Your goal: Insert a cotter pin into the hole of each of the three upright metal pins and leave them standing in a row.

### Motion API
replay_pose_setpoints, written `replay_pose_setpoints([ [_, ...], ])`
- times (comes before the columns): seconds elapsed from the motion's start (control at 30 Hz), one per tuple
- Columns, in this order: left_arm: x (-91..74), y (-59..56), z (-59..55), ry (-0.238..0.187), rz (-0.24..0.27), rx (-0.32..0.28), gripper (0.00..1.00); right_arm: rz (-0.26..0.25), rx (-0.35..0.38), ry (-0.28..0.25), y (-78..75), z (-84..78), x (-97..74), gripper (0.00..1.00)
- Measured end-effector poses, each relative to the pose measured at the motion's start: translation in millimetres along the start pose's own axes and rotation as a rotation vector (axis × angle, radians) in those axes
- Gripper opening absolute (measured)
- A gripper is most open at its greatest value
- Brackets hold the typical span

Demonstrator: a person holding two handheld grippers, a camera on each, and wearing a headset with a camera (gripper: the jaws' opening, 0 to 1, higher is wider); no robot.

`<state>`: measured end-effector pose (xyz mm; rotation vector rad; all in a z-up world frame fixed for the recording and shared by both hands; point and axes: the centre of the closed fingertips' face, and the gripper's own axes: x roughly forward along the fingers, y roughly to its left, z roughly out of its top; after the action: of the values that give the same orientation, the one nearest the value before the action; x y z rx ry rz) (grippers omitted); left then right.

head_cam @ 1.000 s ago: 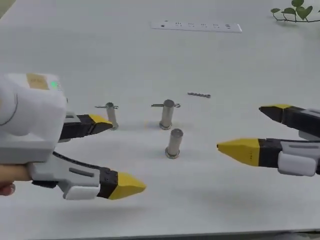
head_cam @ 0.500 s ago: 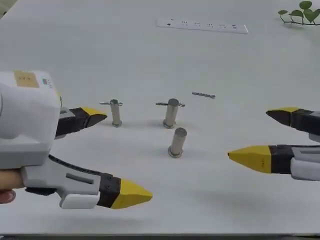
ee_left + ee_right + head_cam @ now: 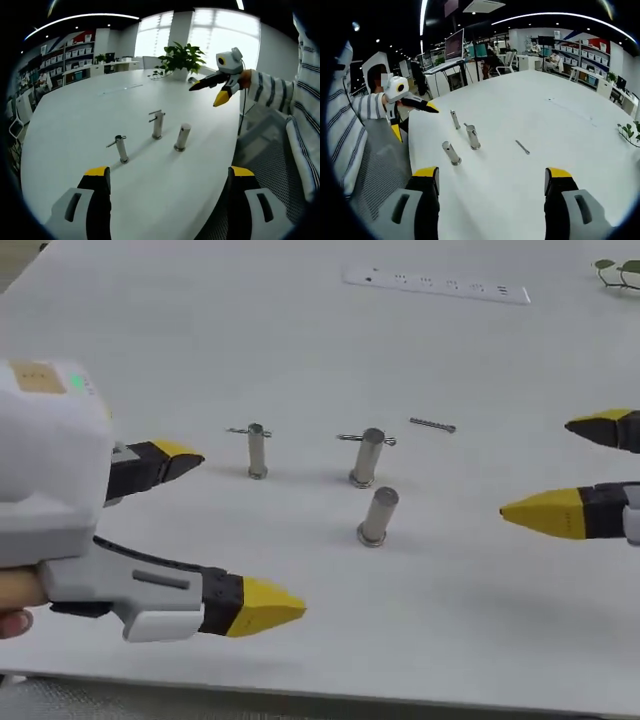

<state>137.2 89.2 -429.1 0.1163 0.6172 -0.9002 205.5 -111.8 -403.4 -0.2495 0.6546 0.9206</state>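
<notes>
Three upright metal pins stand on the white table. The left pin (image 3: 257, 452) and the middle pin (image 3: 367, 458) each carry a cotter pin through the top. In front of the middle one, the third pin (image 3: 378, 517) has a bare top. A loose cotter pin (image 3: 432, 425) lies behind and to the right of them. My left gripper (image 3: 240, 532) is open, left of the pins and holding nothing. My right gripper (image 3: 538, 468) is open to their right, also holding nothing. The right gripper view has the bare pin (image 3: 451, 152) nearest and the loose cotter pin (image 3: 522, 147) further right.
A white power strip (image 3: 435, 285) lies at the far side of the table. Plant leaves (image 3: 620, 270) reach in at the far right corner. The table's front edge (image 3: 300, 685) runs just below my left gripper.
The head camera has shifted, so everything sits further right in the picture. My right gripper has drawn a little away from the pins to the right. Both grippers stay open.
</notes>
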Motion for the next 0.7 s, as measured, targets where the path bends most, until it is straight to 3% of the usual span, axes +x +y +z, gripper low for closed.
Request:
replay_pose_setpoints([
  [0.23, -5.4, 3.5, -1.5, 0.002, 0.014, -0.023, 0.93, 0.021, -0.085, 0.05, -16.6, 9.2, 9.5, 0.81],
  [0.4, -3.9, 7.7, -3.5, 0.014, 0.078, -0.058, 0.93, 0.031, -0.138, 0.093, -28.1, 13.7, 21.2, 0.81],
  [0.57, -5.6, 5.8, -5.5, 0.02, 0.076, -0.073, 0.93, 0.056, -0.184, 0.139, -34.4, 14.4, 32.2, 0.75],
  [0.7, -6.5, 4.4, -7.1, 0.028, 0.074, -0.08, 0.93, 0.068, -0.231, 0.207, -48.2, 11.3, 46.6, 0.69],
])
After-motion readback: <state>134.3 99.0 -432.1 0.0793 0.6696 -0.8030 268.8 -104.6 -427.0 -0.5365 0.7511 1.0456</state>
